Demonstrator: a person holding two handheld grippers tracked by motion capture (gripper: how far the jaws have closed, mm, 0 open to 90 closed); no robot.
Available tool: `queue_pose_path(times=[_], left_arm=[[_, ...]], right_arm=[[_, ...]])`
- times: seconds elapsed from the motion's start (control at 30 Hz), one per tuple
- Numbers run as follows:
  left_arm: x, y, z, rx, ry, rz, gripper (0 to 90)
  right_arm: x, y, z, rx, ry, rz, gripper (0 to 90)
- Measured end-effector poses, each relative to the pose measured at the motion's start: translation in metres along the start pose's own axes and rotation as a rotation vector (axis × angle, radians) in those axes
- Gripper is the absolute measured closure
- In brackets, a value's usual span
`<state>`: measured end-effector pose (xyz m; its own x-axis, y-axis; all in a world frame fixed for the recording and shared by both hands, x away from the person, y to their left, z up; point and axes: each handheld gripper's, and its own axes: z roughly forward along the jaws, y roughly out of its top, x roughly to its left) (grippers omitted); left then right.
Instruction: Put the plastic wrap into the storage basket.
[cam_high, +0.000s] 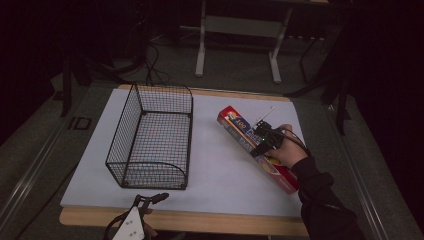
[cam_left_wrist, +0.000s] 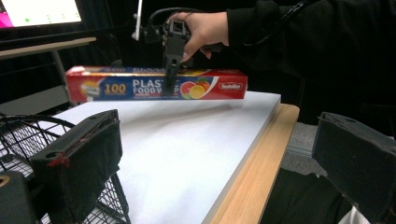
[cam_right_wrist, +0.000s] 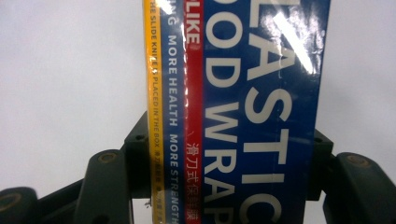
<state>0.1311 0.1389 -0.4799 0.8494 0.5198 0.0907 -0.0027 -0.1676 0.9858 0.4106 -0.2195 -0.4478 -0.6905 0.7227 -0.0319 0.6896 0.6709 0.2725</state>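
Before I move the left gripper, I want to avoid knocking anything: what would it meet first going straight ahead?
Probably the plastic wrap box held by the right gripper; bare white table lies between, though depth is hard to judge.

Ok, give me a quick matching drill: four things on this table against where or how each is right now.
1. plastic wrap box
2. wire basket
3. left gripper
4. right gripper

a. open, at the table's near edge
b. empty, on the white board
c. clamped across the box's middle
d. held off the board

Pairs: 1-d, 2-b, 3-a, 4-c
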Motion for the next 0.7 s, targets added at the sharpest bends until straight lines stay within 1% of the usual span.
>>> queue_pose_path(times=[0.03, 0.07, 0.13, 0.2, 0.27, 0.43, 0.6, 0.7], left_arm=[[0.000, 0.000, 0.000, 0.006, 0.001, 0.003, 2.1], [0.000, 0.000, 0.000, 0.006, 0.001, 0.003, 2.2], [0.000, 0.000, 0.000, 0.004, 0.002, 0.002, 2.1], [0.000, 0.000, 0.000, 0.005, 0.004, 0.003, 2.1], [0.000, 0.000, 0.000, 0.004, 0.004, 0.003, 2.2], [0.000, 0.000, 0.001, 0.007, 0.002, 0.002, 2.2], [0.000, 0.000, 0.001, 0.008, 0.002, 0.002, 2.2], [0.000, 0.000, 0.001, 0.009, 0.004, 0.003, 2.2]], right_arm=[[0.002, 0.002, -0.007, -0.032, -0.008, 0.046, 40.0], [0.002, 0.002, -0.007, -0.032, -0.008, 0.046, 40.0], [0.003, 0.004, -0.014, -0.054, 0.003, 0.080, 40.0], [0.005, 0.007, -0.019, -0.070, -0.005, 0.095, 40.0], [0.009, 0.010, -0.025, -0.078, -0.026, 0.095, 40.0], [0.015, 0.018, -0.039, -0.117, -0.018, 0.119, 40.0], [0.026, 0.027, -0.053, -0.155, -0.009, 0.098, 40.0], [0.036, 0.037, -0.064, -0.176, -0.004, 0.081, 40.0]])
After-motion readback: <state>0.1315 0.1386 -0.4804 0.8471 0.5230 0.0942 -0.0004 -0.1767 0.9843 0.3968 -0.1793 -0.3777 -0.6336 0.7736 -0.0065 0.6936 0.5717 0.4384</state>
